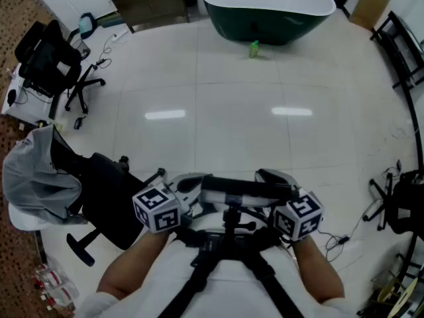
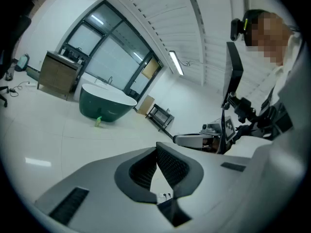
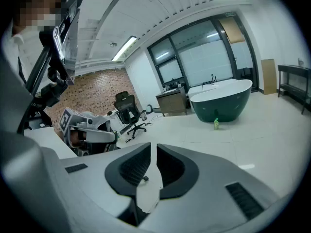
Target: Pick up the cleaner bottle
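My left gripper [image 2: 156, 146] is pressed shut, right gripper [image 3: 153, 147] barely parted, both empty; bottle [image 1: 254, 49] far ahead.

No legible text, label or number

The cleaner bottle [image 1: 254, 49] just in front of the bathtub [image 1: 278, 20] is bright green. The bathtub is dark green outside and white inside. The floor [image 1: 218, 138] around it is glossy white tile.
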